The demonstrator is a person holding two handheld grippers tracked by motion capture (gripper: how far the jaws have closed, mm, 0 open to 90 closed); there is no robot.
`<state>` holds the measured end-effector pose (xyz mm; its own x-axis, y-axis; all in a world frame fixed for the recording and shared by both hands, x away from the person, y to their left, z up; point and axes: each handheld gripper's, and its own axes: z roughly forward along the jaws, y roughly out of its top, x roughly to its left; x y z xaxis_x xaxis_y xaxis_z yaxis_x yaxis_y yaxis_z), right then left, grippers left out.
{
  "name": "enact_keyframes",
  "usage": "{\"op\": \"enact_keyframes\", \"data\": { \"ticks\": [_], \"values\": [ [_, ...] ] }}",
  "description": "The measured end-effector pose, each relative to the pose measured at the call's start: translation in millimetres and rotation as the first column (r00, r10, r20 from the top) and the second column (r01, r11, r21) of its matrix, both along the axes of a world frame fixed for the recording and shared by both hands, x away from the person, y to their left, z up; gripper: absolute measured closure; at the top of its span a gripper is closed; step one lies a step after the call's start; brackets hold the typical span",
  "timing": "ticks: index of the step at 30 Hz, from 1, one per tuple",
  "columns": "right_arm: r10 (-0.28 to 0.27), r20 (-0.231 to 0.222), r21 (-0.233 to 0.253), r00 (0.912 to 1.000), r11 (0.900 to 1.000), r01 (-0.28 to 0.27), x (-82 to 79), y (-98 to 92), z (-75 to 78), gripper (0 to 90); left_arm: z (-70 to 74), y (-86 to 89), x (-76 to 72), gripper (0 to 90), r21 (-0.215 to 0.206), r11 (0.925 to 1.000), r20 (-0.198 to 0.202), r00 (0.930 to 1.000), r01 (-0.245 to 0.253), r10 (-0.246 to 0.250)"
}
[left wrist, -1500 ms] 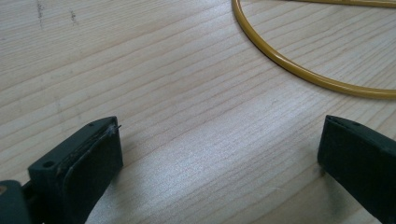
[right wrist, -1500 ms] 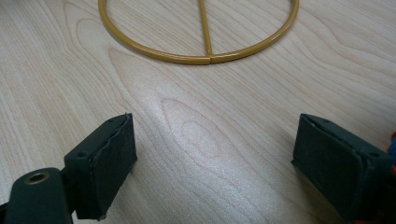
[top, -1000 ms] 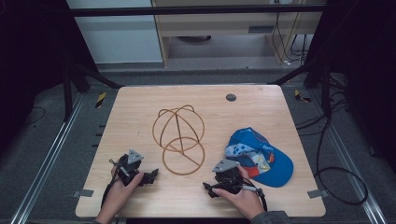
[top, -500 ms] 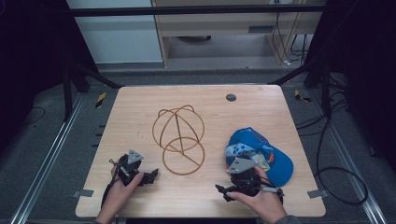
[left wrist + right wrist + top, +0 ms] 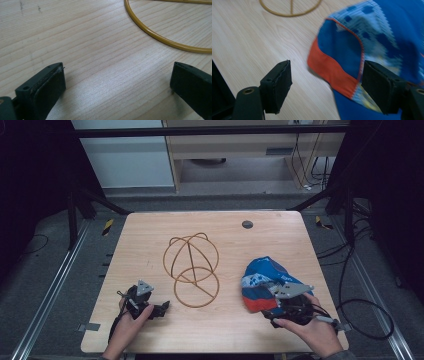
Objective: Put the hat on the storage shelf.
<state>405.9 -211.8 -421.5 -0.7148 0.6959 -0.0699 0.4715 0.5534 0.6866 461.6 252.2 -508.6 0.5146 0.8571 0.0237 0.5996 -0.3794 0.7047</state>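
Since a second ago the right gripper [image 5: 272,312] has slid toward 3 o'clock, jaws spread at the cap [image 5: 265,280]; left gripper [image 5: 162,310] rests released by the wire frame [image 5: 192,265]; cap's far edge blurs.

A lab test rig: wooden table [image 5: 150,235] inside black metal framing [image 5: 210,131], loose cables [image 5: 360,315] on the floor.

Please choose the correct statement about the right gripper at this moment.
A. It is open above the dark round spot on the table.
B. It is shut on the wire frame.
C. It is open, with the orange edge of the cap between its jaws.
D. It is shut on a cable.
C: in the right gripper view the right gripper has its jaws wide apart, and the cap shows its orange edge between them.
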Motion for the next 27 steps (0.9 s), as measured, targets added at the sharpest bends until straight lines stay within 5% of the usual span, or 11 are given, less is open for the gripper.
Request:
{"op": "enact_keyframes", "data": {
  "ticks": [12, 27],
  "values": [
    [-0.042, -0.08, -0.102, 0.9959, 0.994, 0.034, 24.9, -48.4, 16.3, 39.5, -0.1, 0.0, 0.0, 0.0, -0.001, 1.0, 0.001, 1.0, -0.001, 0.001],
    [0.002, -0.154, -0.153, 0.9881, 0.988, -0.025, 68.5, -54.9, 33.5, 50.5, -0.2, 0.0, 0.1, 0.0, -0.002, 1.0, 0.001, 1.0, 0.001, -0.001]
  ]
}}
